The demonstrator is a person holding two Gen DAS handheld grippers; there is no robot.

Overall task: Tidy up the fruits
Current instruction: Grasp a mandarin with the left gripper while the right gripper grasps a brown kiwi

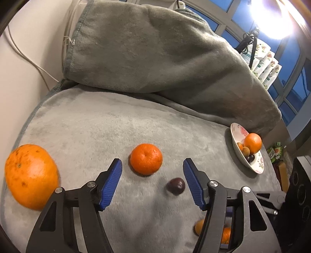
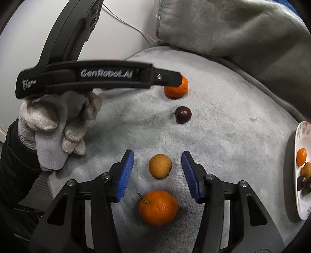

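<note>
Fruit sorting stands roughly half done on a grey fleece blanket (image 1: pixel 108 124) spread over what looks like a bed or sofa; which of the two cannot be told. A floral dish (image 1: pixel 258 165) at the blanket's right side already holds an orange (image 1: pixel 252 143) and several small fruits, some dark, one tan.

Five pieces remain loose. The left gripper (image 1: pixel 152 182), its jaws spread and pinching nothing, points at a mandarin (image 1: pixel 146 158) just beyond its tips, with a dark plum-like fruit (image 1: pixel 176 185) lying close inside its right finger. A large orange (image 1: pixel 31 176) sits well apart at far left. The right gripper (image 2: pixel 157 175), jaws likewise apart and empty, straddles a small tan fruit (image 2: pixel 160 165), with no pad touching it; a stemmed mandarin (image 2: pixel 158 207) lies nearer the camera, between the finger arms.

A gloved hand (image 2: pixel 58 124) carries the left tool, whose finger covers part of the far mandarin in the right view. The dish is cut off at that frame's edge, so its full count is uncertain. Glare from a lamp (image 1: pixel 272 17) washes out the window corner.
</note>
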